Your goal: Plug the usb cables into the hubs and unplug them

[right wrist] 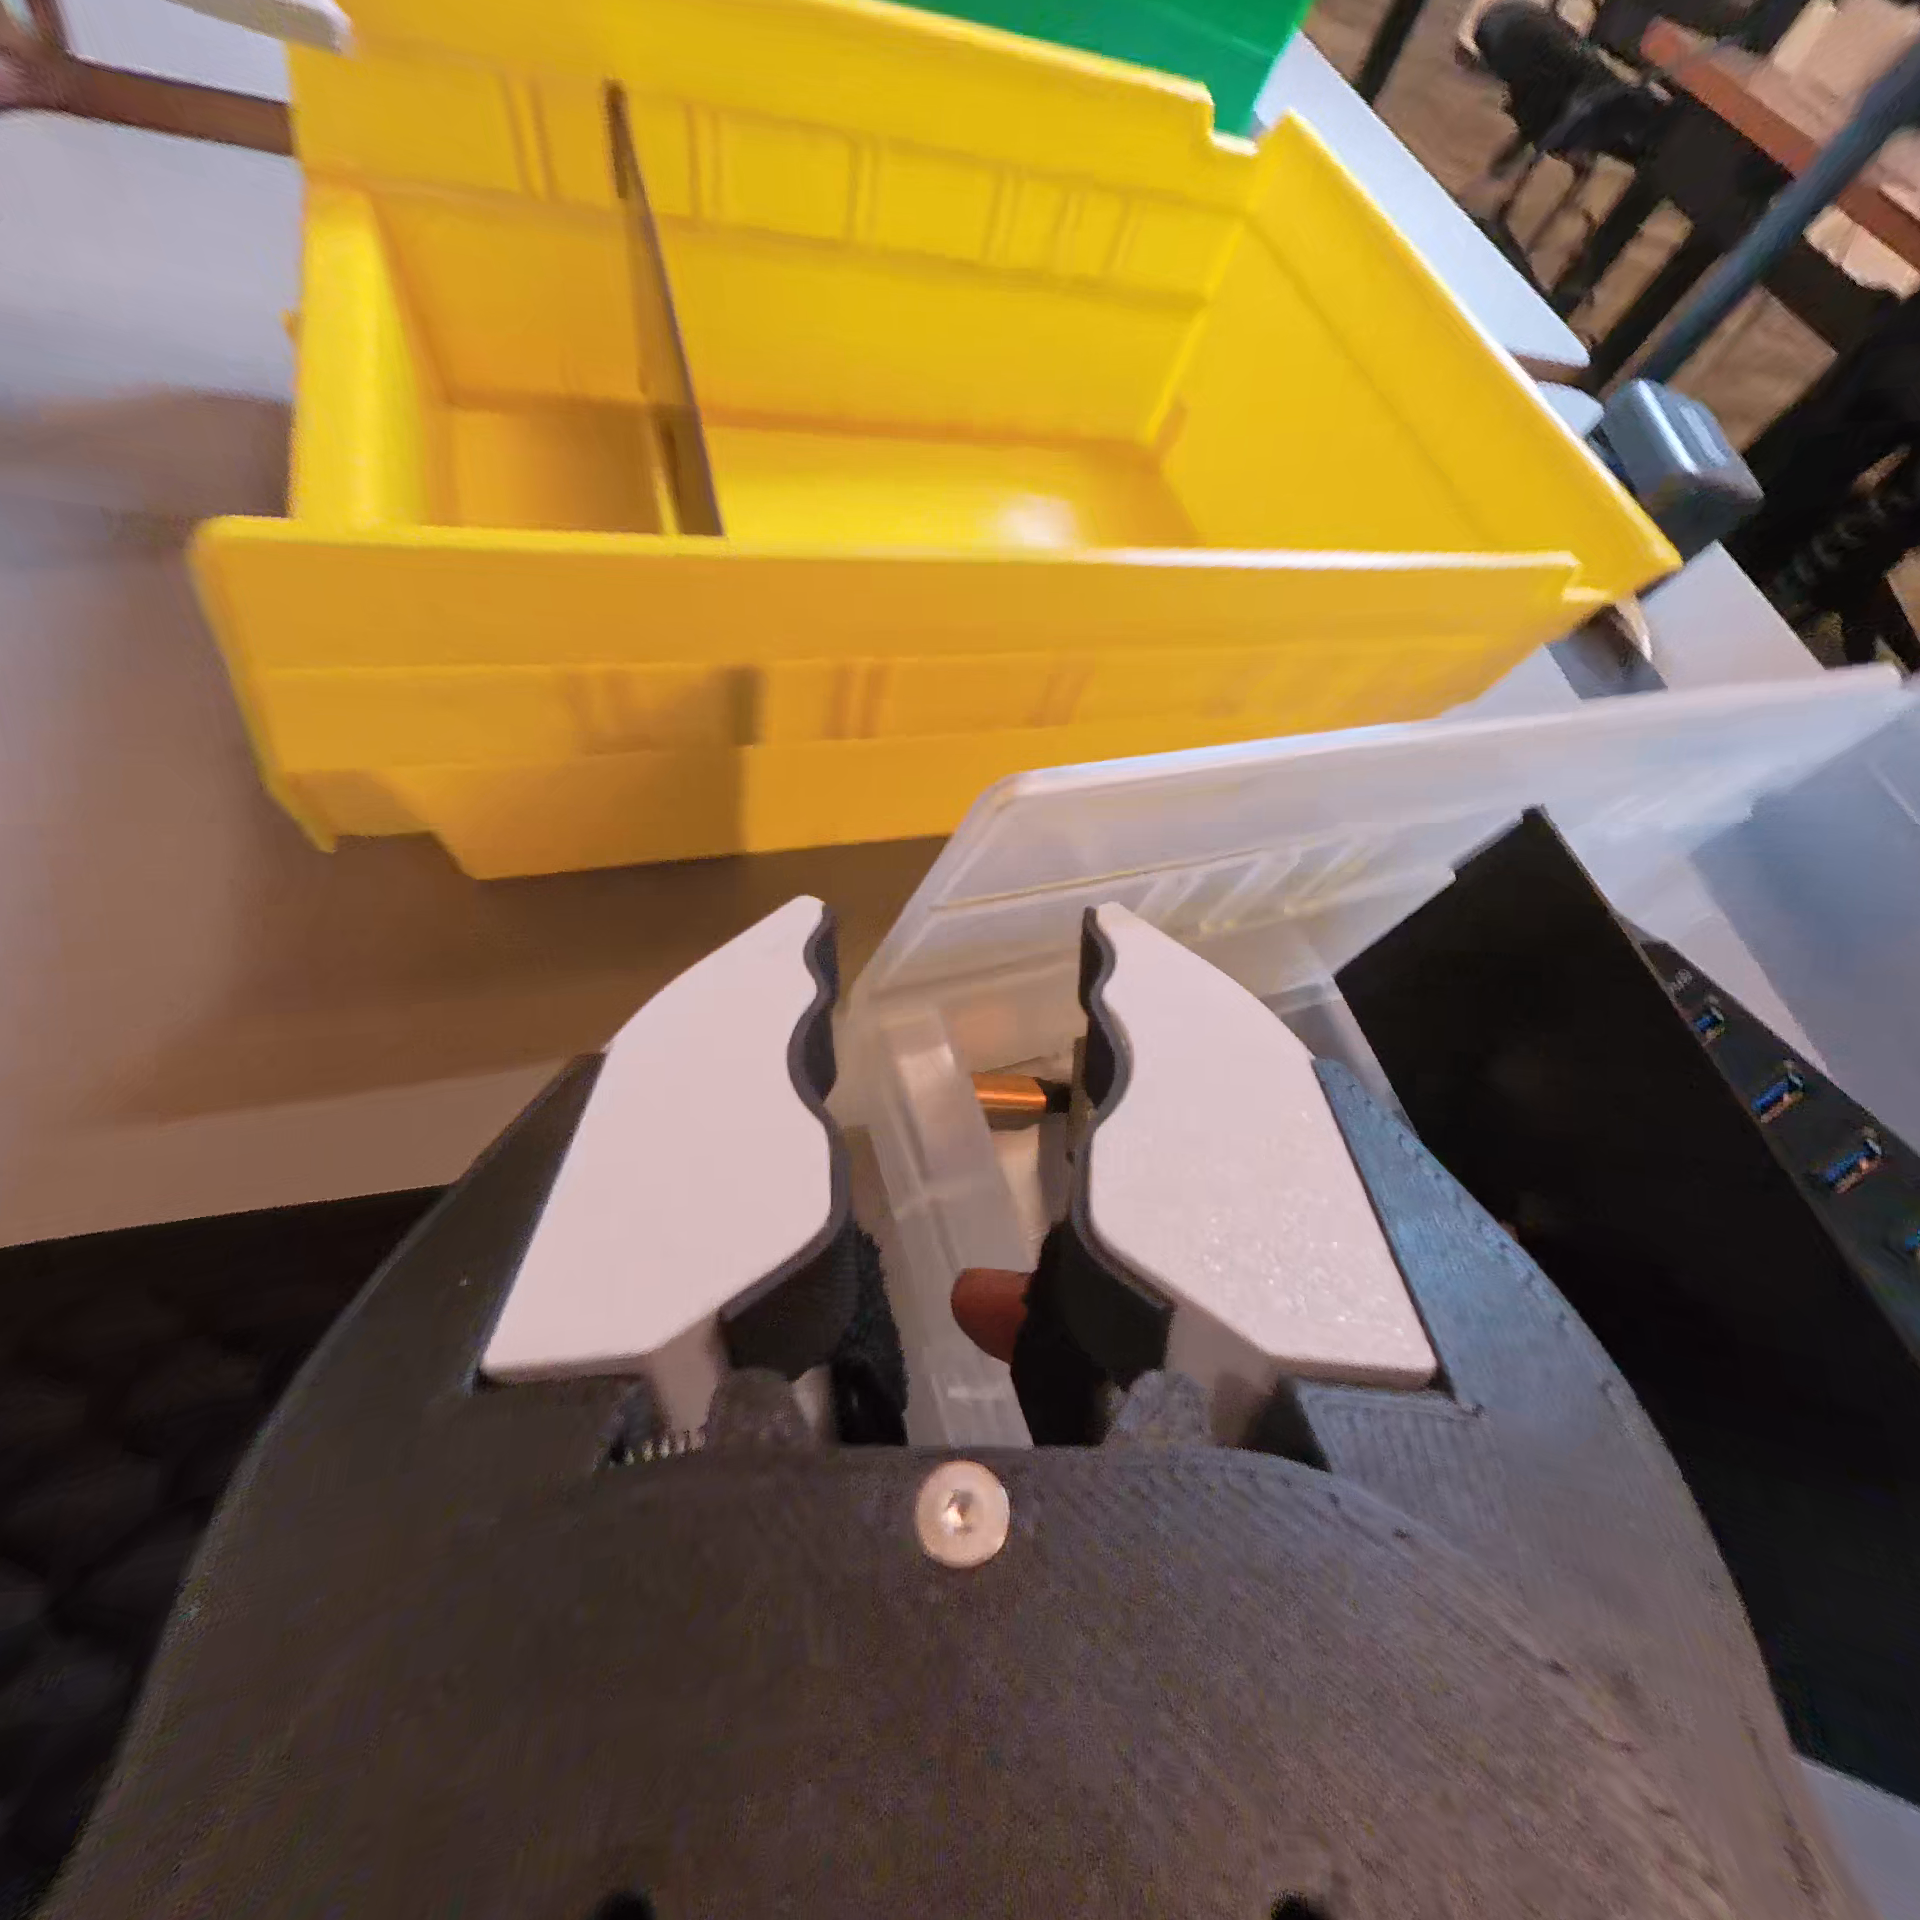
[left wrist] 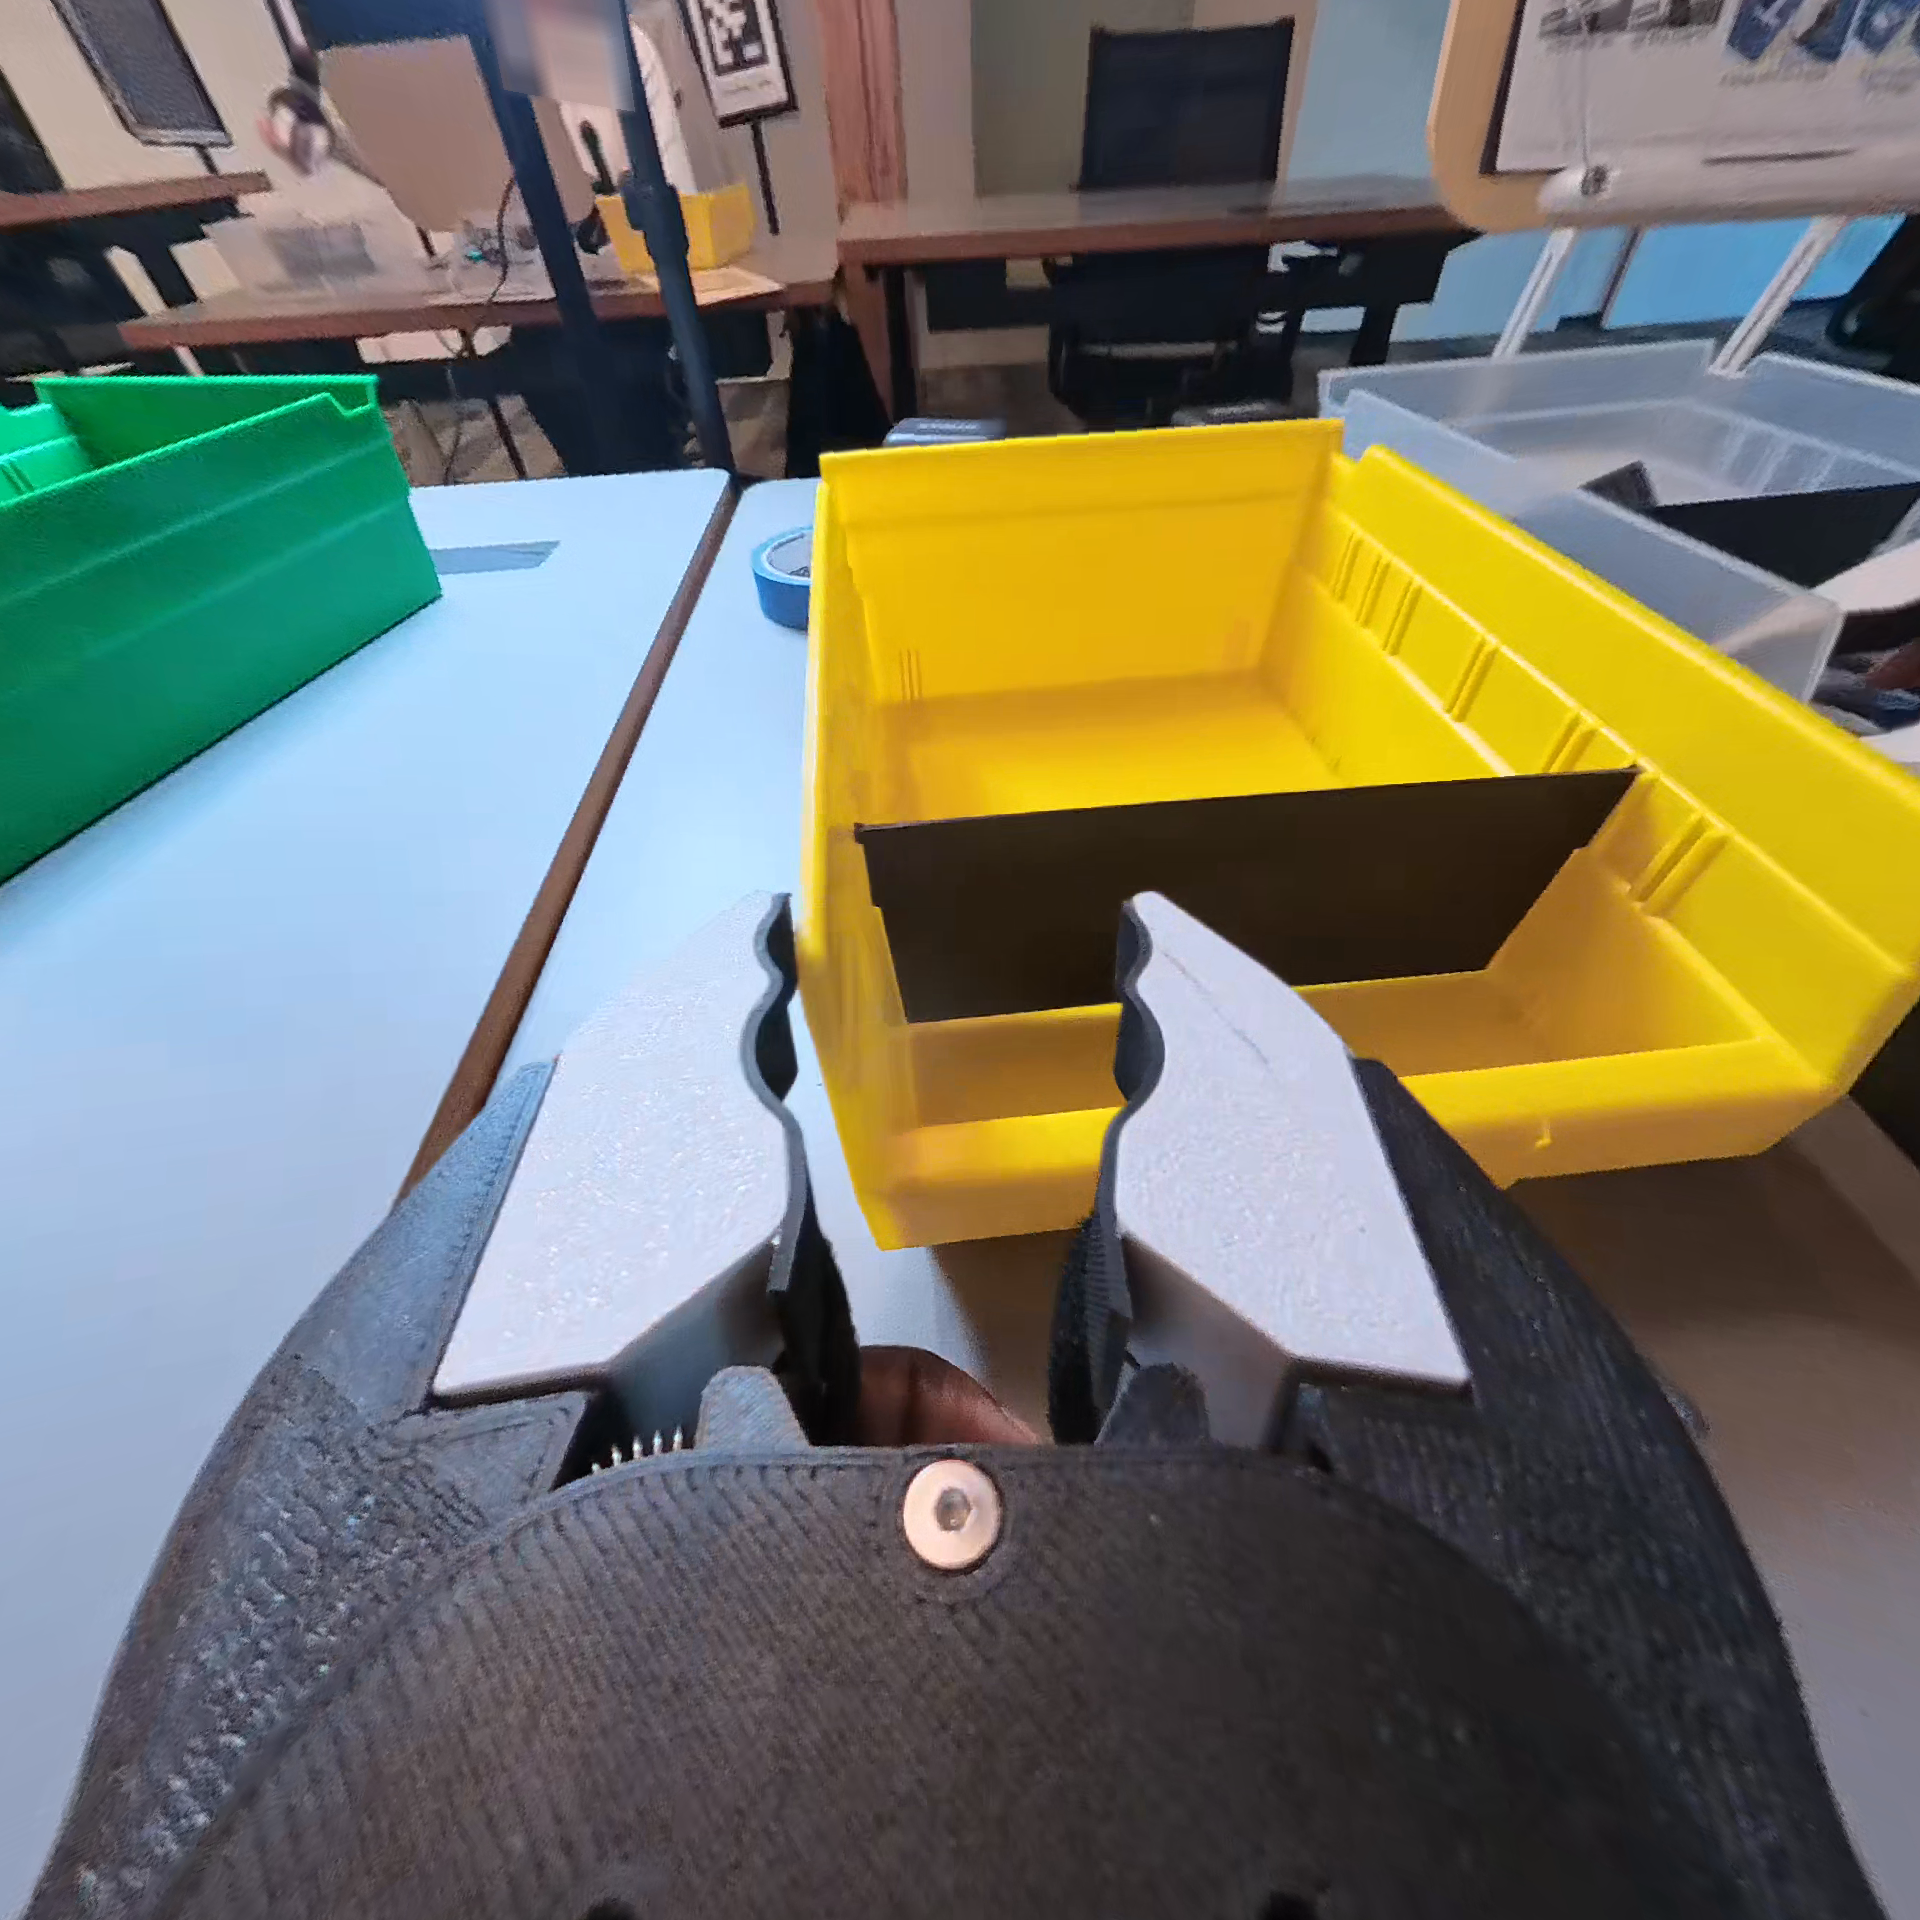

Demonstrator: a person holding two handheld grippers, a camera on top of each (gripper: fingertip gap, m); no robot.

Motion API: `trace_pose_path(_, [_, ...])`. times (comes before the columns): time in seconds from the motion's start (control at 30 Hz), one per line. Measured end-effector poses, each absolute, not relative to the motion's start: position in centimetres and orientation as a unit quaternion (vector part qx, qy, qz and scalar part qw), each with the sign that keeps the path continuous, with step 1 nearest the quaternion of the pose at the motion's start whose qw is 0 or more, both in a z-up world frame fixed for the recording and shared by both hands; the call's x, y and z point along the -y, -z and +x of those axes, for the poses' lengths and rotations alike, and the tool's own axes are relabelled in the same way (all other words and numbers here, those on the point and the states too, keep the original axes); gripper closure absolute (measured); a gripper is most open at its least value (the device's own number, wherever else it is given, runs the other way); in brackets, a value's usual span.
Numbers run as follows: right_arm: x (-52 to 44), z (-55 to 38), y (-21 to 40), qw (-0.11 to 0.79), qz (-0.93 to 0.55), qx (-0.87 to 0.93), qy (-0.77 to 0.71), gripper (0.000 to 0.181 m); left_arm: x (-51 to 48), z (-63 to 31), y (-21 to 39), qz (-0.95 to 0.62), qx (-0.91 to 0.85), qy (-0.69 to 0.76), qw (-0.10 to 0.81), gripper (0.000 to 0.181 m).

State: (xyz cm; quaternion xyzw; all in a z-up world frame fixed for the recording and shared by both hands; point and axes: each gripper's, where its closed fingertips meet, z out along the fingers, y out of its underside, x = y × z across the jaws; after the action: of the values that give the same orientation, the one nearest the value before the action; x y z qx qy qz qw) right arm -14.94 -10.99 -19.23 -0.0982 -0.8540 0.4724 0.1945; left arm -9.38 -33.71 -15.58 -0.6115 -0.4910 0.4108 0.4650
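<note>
In the right wrist view a black USB hub (right wrist: 1782,1101) with blue ports leans inside a clear plastic bin (right wrist: 1351,810), beside a black divider (right wrist: 1558,1049). A small gold-coloured plug (right wrist: 1018,1097) lies inside the bin's near corner. My right gripper (right wrist: 956,920) is open and straddles that corner wall, with the plug close to the right finger. My left gripper (left wrist: 954,914) is open and empty, above the table just in front of the near left corner of a yellow bin (left wrist: 1070,462). No cable body is visible.
The yellow bin (right wrist: 831,623) has a black divider (left wrist: 1195,894) and both its compartments look empty. A green bin (left wrist: 187,623) stands at the left, a blue tape roll (left wrist: 784,577) behind the yellow bin, and the clear bin (left wrist: 1662,436) to its right. The black USB hub (right wrist: 1782,1101) is closer to my right gripper, around 20 cm from its tips; the left tips are 40 cm off.
</note>
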Motion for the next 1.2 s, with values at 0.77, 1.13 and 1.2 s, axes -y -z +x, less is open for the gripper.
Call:
trace_pose_path(0.77, [13.8, -11.1, 18.9, 0.275, -0.151, 0.832, -0.458, 0.153, 32.1, -10.9, 20.0, -0.667, 0.550, -0.359, 0.352, 0.170])
trace_pose_path(1.13, [8.1, -9.2, 6.1, 0.476, -0.088, 0.690, -0.538, 0.160, 27.1, -8.4, 5.6, -0.565, 0.443, -0.556, 0.418, 0.173])
trace_pose_path(1.2, [4.6, -8.5, 4.0, 0.508, -0.094, 0.666, -0.538, 0.160, 23.7, -8.2, 3.3, -0.552, 0.411, -0.569, 0.452, 0.172])
